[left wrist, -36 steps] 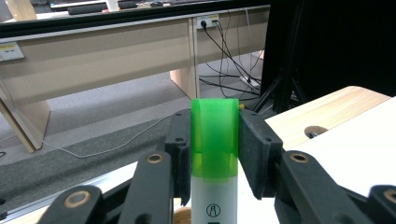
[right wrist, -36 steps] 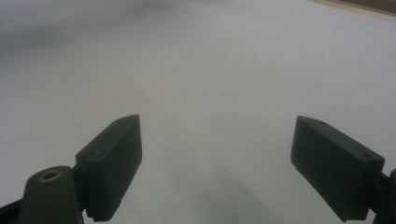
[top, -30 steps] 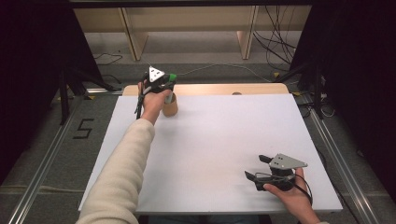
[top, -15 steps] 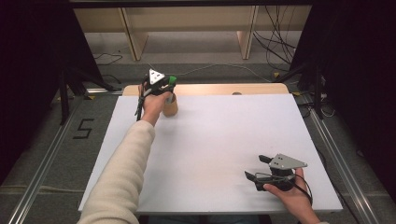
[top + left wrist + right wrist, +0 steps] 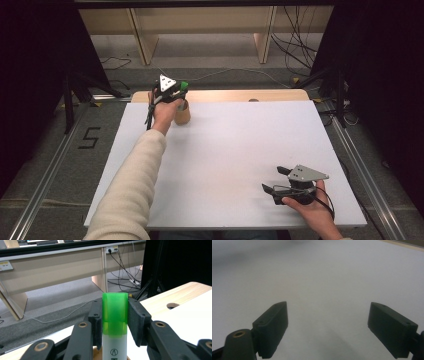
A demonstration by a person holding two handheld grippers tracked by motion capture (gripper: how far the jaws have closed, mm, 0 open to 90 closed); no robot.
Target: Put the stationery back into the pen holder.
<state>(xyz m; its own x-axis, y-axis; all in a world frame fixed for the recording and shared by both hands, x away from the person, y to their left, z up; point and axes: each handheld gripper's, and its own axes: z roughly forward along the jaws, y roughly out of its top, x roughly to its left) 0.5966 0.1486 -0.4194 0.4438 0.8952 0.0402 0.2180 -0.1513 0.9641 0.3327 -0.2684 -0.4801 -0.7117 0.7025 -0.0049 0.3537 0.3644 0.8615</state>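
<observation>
One green-capped marker (image 5: 114,322) is the thing in play, and the left hand-held gripper (image 5: 115,322) has it clamped by the cap, a black pad pressed flat to each side, dead centre of the left gripper view. In the high view that same left hand-held gripper (image 5: 176,92) sits in the upper left of the frame, at the far edge of the white counter (image 5: 235,150), poised right over a small wooden cup (image 5: 182,114); the marker's lower end seems to drop into that cup, though how deep I cannot tell. My read on handling: this is a light, rigid plastic barrel, nothing fragile about it, but the glossy translucent cap looks slick, and a cap can pull off the body under a sideways tug. A grip lower down, on the white barrel just under the cap, would likely be the safer hold; as it stands, it is square and centred. Writing: a small circled mark is printed on the white barrel below the cap, too small to read for certain, with a trace of a dark letter beneath, cut off by the frame. A "5" (image 5: 90,138) is marked on the floor at middle left. Over at lower right, the right hand-held gripper (image 5: 280,181) rests low on the counter, jaws wide apart, nothing between them.
</observation>
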